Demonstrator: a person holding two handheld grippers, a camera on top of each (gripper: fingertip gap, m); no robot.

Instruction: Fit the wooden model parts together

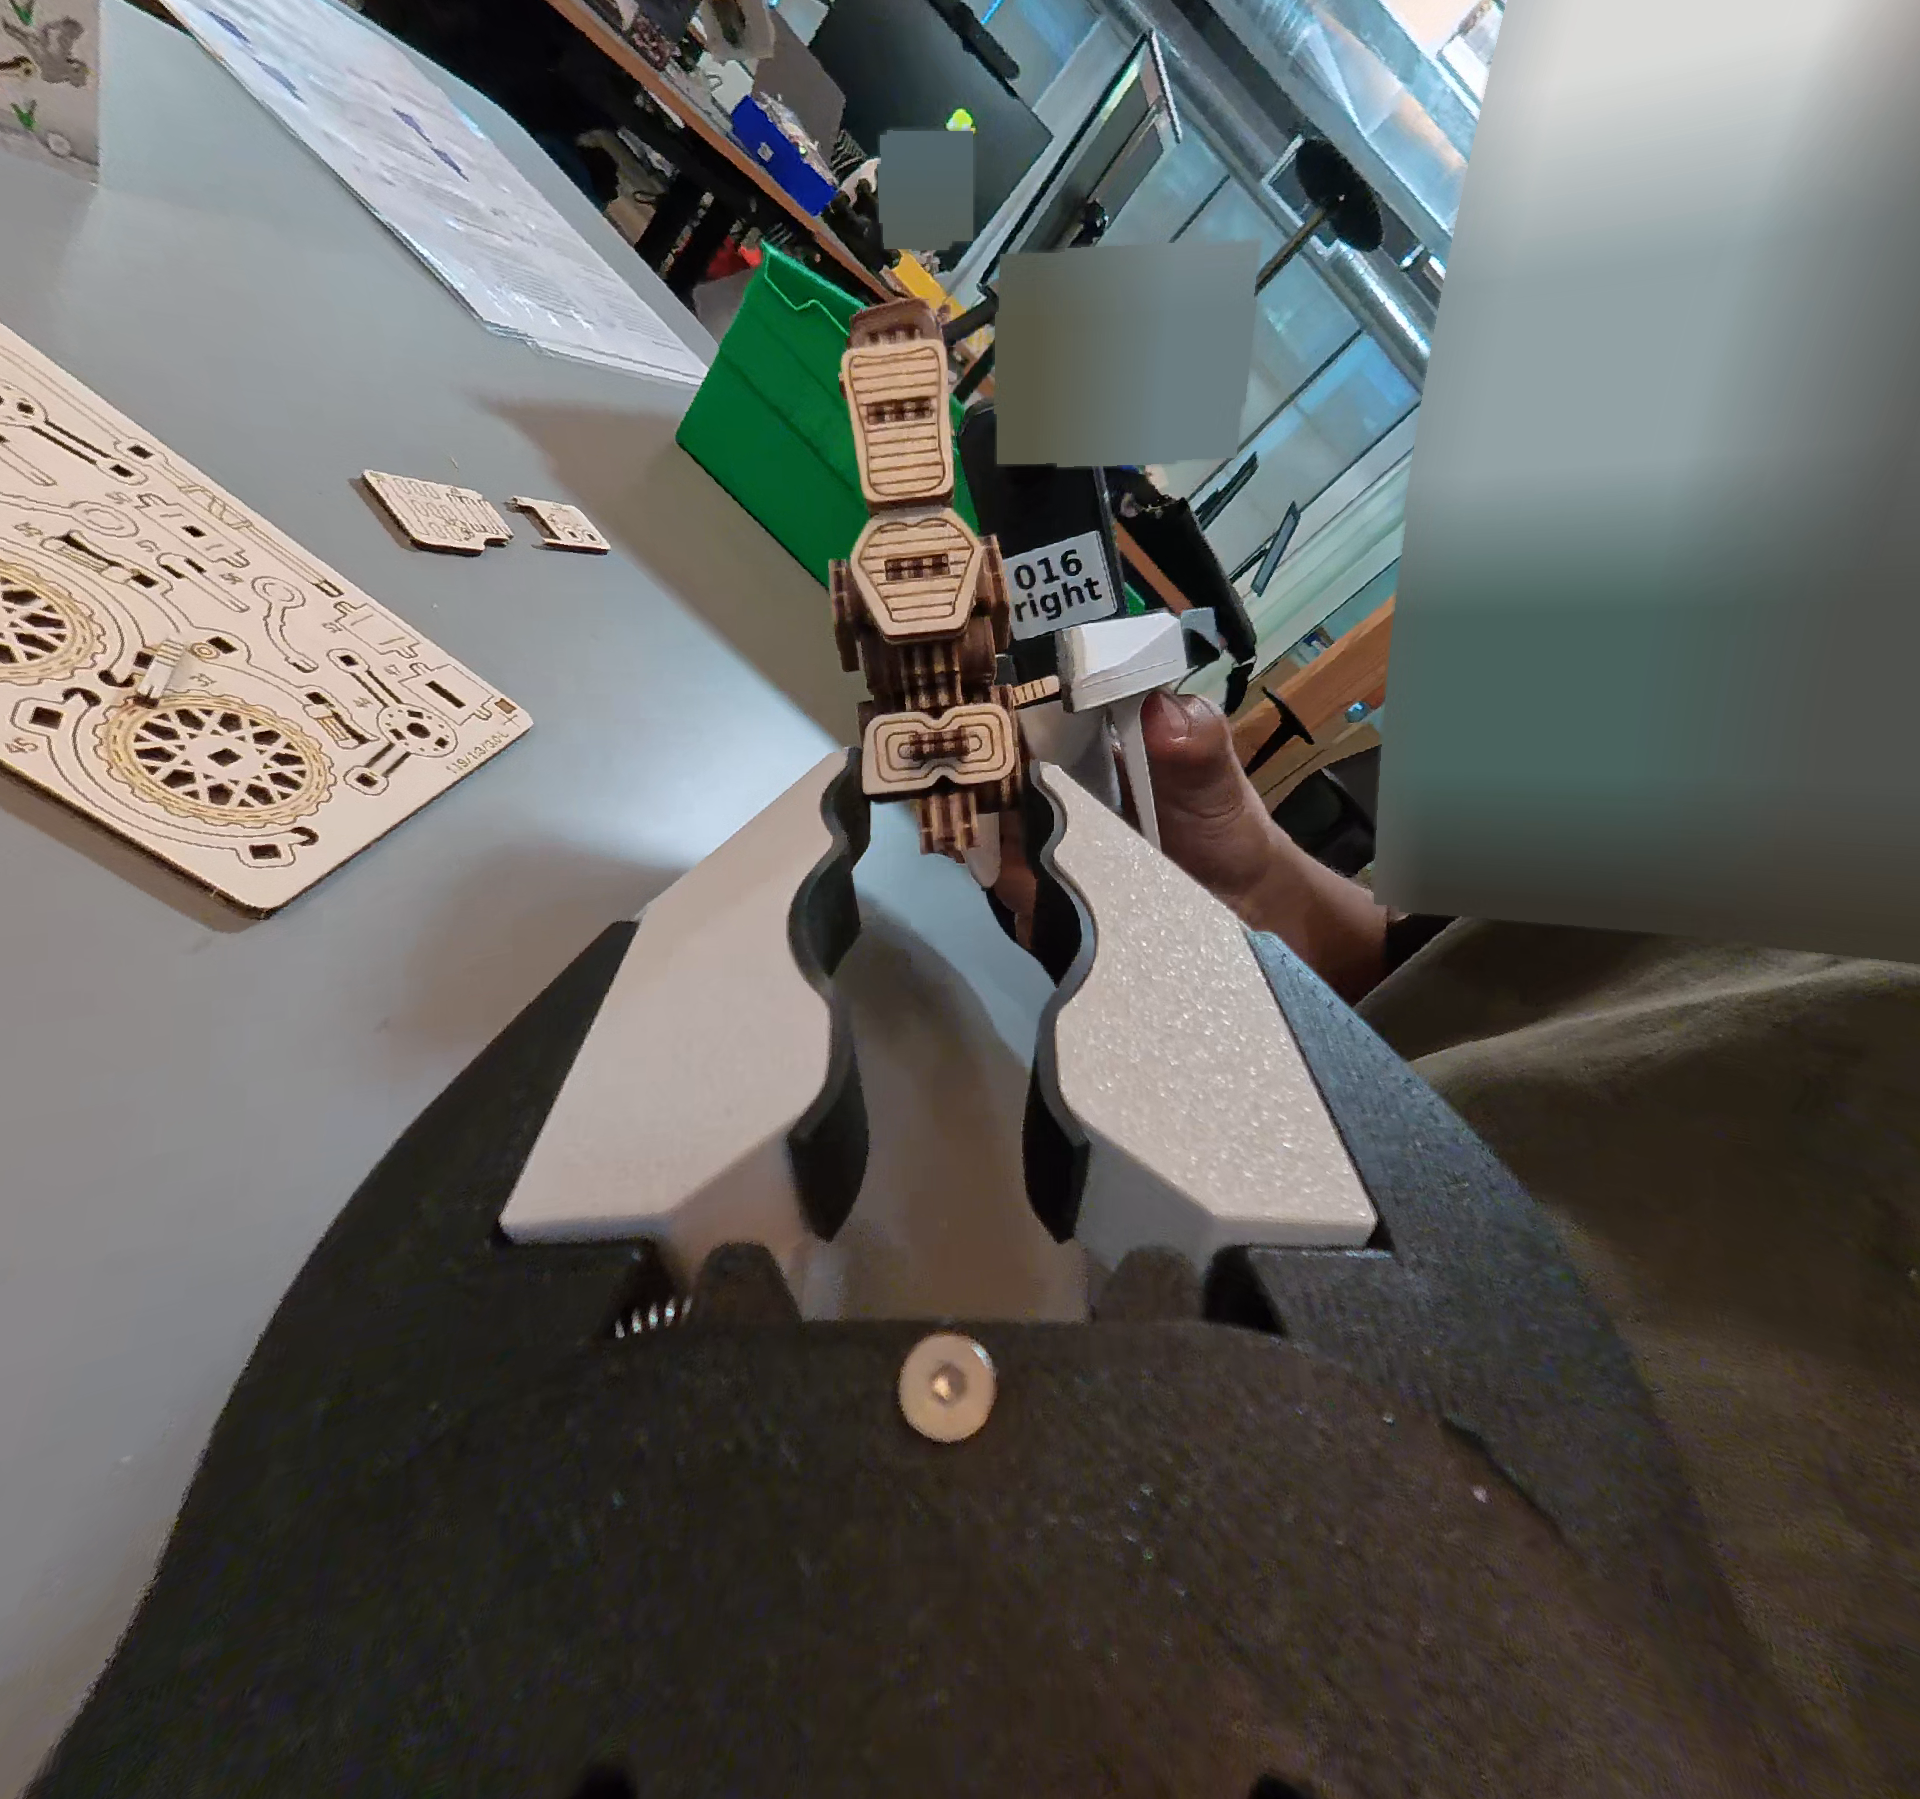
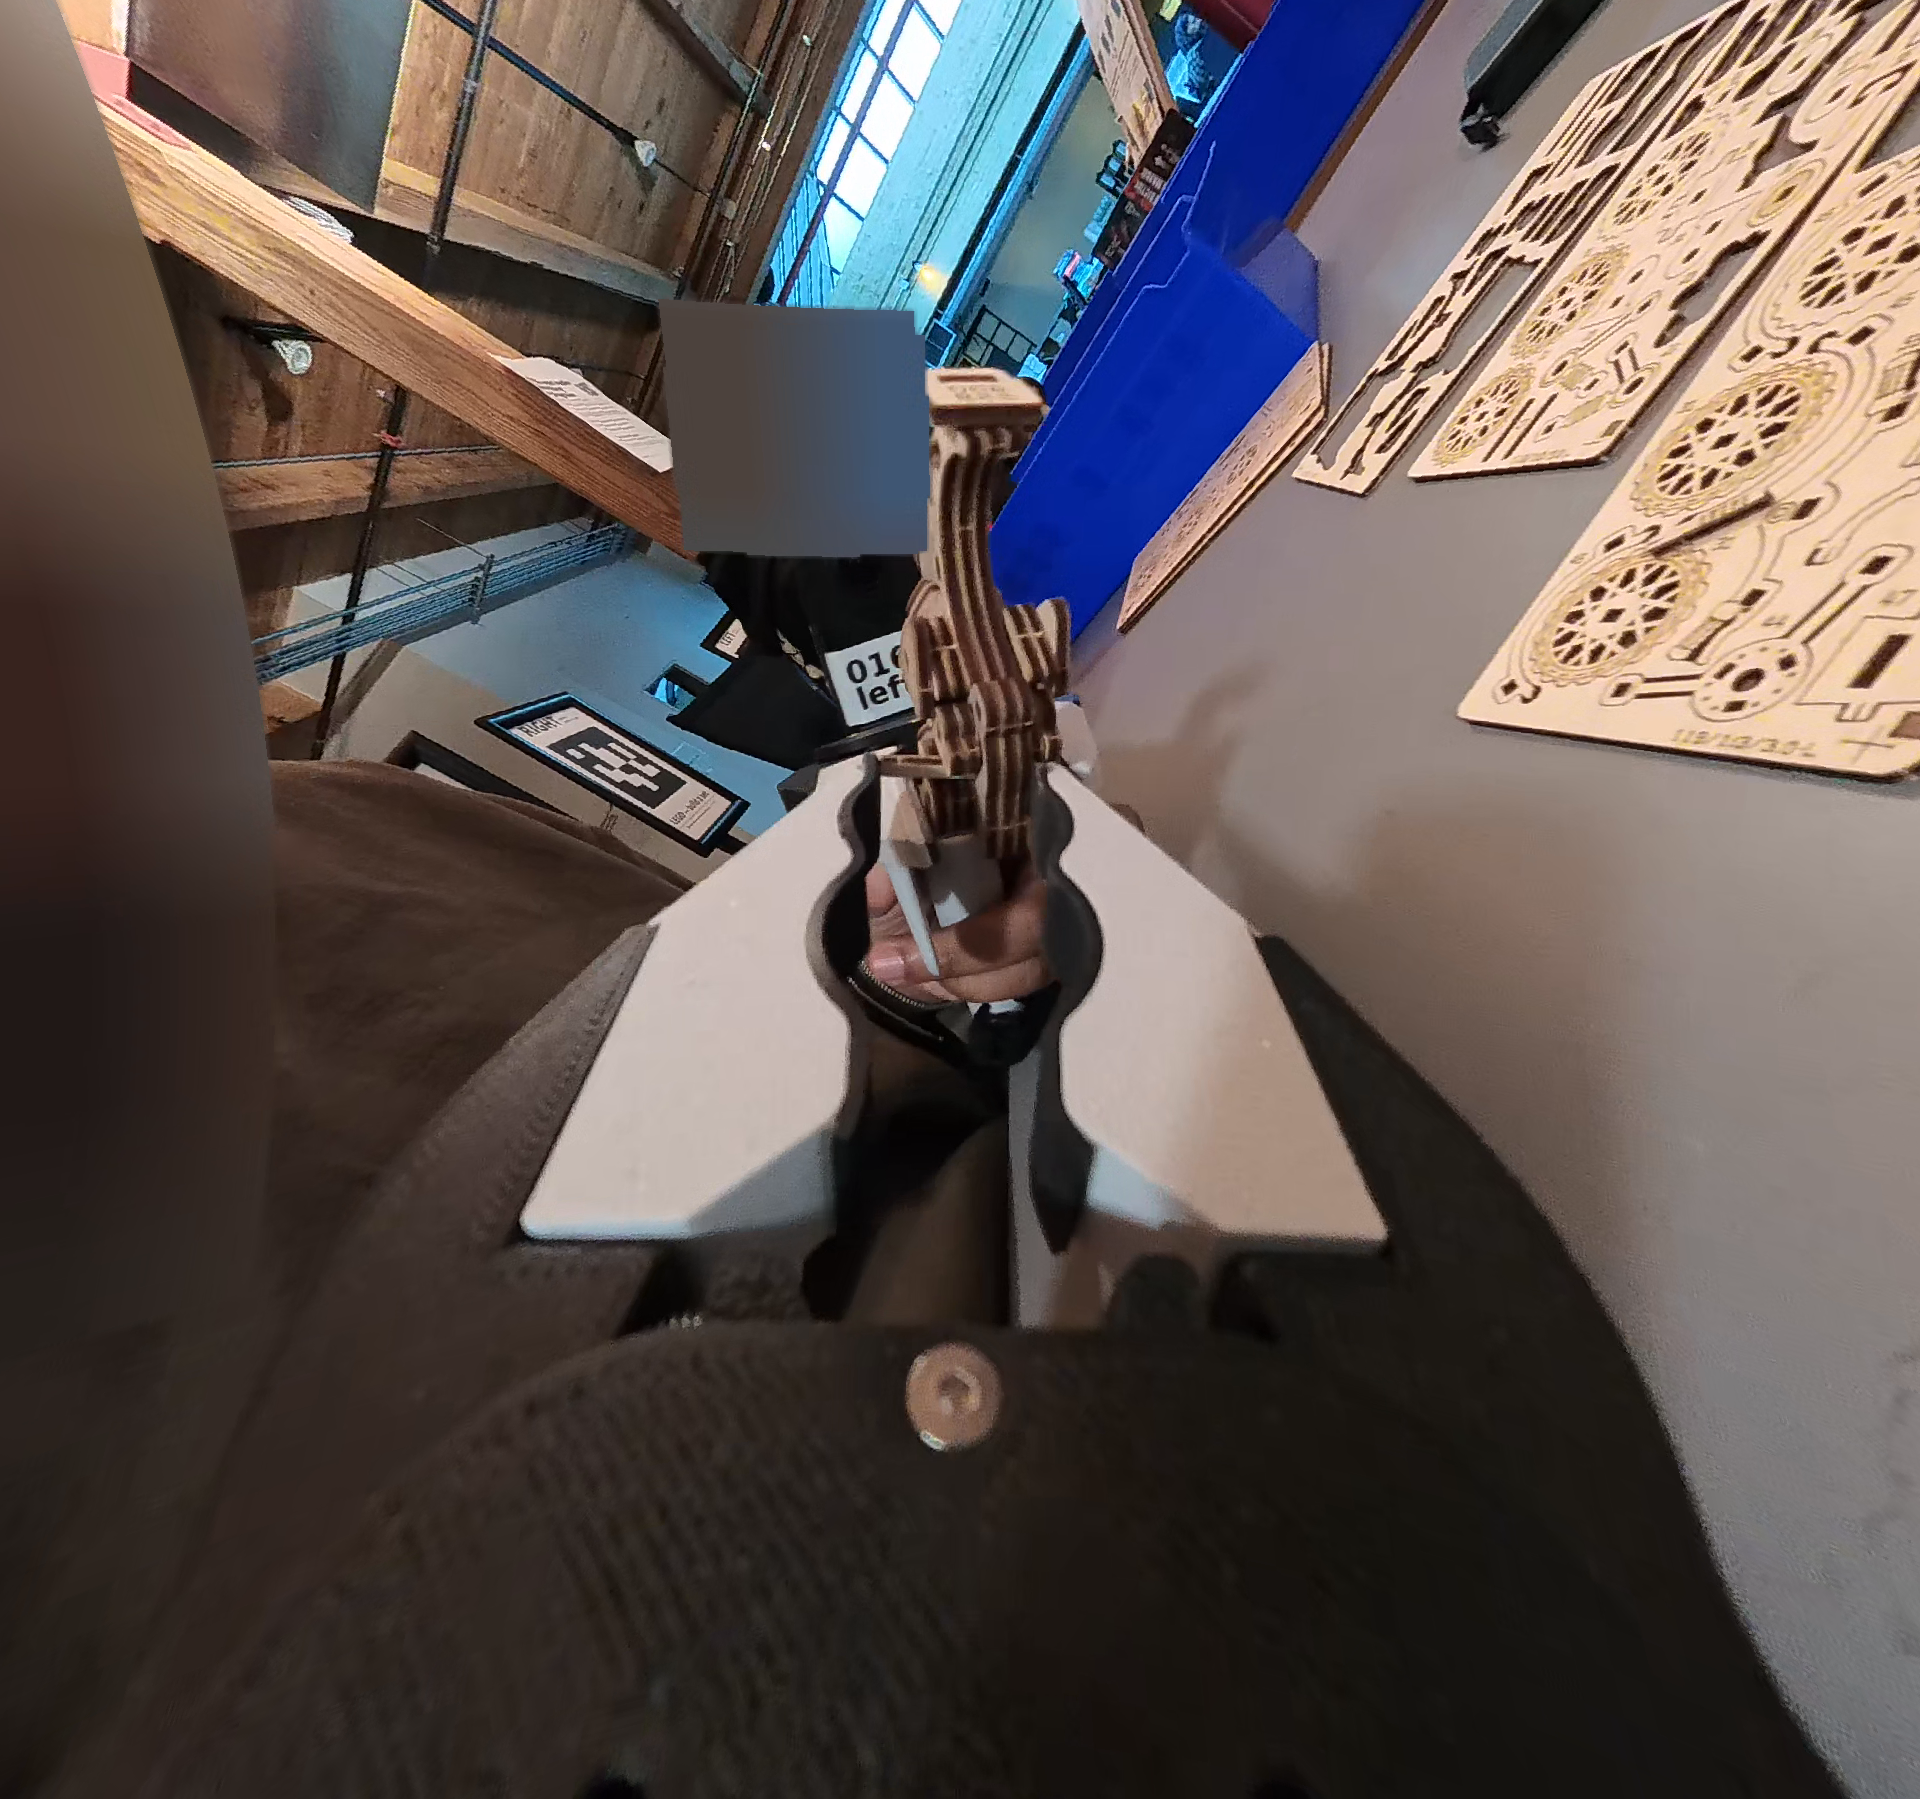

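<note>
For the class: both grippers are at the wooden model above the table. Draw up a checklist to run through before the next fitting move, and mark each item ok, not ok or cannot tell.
1. Wooden model gripped at its lower end by the left gripper: ok.
2. Right gripper also closed on the model: ok.
3. Model held clear above the table: ok.
4. Small tab sticking out of the model's side fully seated: cannot tell.
5. Two loose wooden pieces lying free on the table for later steps: ok.
6. Part sheet flat and out of the grippers' way: ok.
</note>
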